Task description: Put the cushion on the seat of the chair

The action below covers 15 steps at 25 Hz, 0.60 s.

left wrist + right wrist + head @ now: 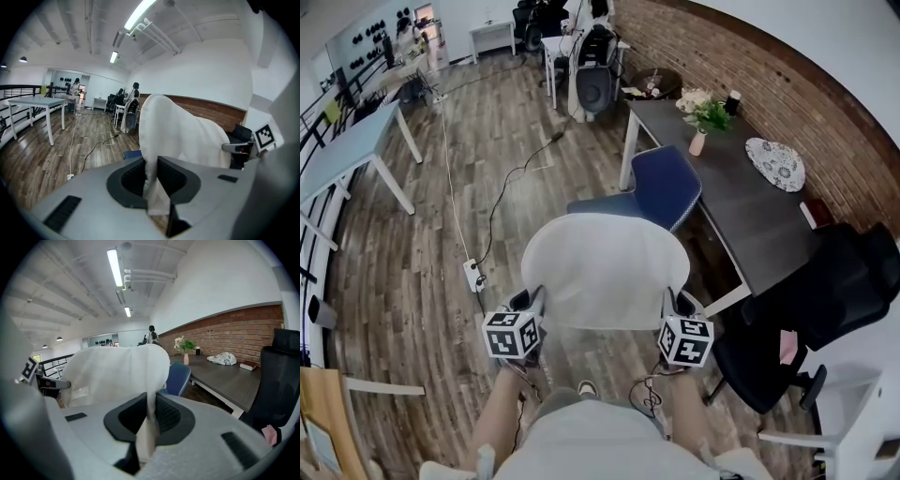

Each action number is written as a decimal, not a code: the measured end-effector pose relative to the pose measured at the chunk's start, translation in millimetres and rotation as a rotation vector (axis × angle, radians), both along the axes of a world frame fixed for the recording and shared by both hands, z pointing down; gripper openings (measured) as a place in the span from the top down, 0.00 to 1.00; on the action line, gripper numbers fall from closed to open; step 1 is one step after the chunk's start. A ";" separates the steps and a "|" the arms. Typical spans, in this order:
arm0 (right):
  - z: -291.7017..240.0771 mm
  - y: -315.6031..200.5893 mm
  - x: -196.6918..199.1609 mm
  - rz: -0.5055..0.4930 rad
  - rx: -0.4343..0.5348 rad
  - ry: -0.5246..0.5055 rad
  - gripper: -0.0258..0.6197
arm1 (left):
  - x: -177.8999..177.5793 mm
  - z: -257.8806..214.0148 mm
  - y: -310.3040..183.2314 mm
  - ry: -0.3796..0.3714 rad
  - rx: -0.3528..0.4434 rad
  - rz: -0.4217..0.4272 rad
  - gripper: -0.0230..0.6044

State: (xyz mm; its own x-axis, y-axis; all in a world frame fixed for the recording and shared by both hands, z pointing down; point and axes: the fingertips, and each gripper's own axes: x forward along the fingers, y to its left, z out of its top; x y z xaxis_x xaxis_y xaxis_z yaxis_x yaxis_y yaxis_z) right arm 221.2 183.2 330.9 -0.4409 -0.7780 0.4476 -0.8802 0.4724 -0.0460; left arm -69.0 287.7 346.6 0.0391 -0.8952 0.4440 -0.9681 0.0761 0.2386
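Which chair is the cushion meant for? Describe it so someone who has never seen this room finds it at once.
A long dark table runs along the brick wall. At the table's left side in the head view, just beyond the white cushion, stands the blue chair. It is the only blue seat; the office chair to its right is black.

Wood-plank floor [412, 244], brick wall [806, 103], dark desk [741, 202], pale table [347, 150], ceiling strip lights [140, 14].

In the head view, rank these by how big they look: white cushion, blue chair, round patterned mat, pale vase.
1. white fabric cushion, largest, though nearest the camera
2. blue padded chair, partly hidden
3. round patterned mat
4. small pale vase
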 end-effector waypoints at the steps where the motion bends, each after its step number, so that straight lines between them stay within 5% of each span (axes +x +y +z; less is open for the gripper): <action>1: 1.9 -5.6 -0.9 0.001 -0.005 -0.003 0.90 | -1.7 0.6 -6.5 -0.003 -0.002 0.002 0.88; 15: 22.2 -76.9 -36.2 0.019 -0.055 0.006 0.89 | -43.9 21.7 -92.5 0.018 -0.041 0.048 0.88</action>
State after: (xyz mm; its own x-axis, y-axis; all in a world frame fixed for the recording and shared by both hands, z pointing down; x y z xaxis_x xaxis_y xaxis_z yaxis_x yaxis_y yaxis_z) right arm 185.0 106.3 353.1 -0.4234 -0.7601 0.4929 -0.8893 0.4524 -0.0663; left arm -112.9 195.3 368.3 0.0897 -0.8734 0.4788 -0.9664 0.0400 0.2539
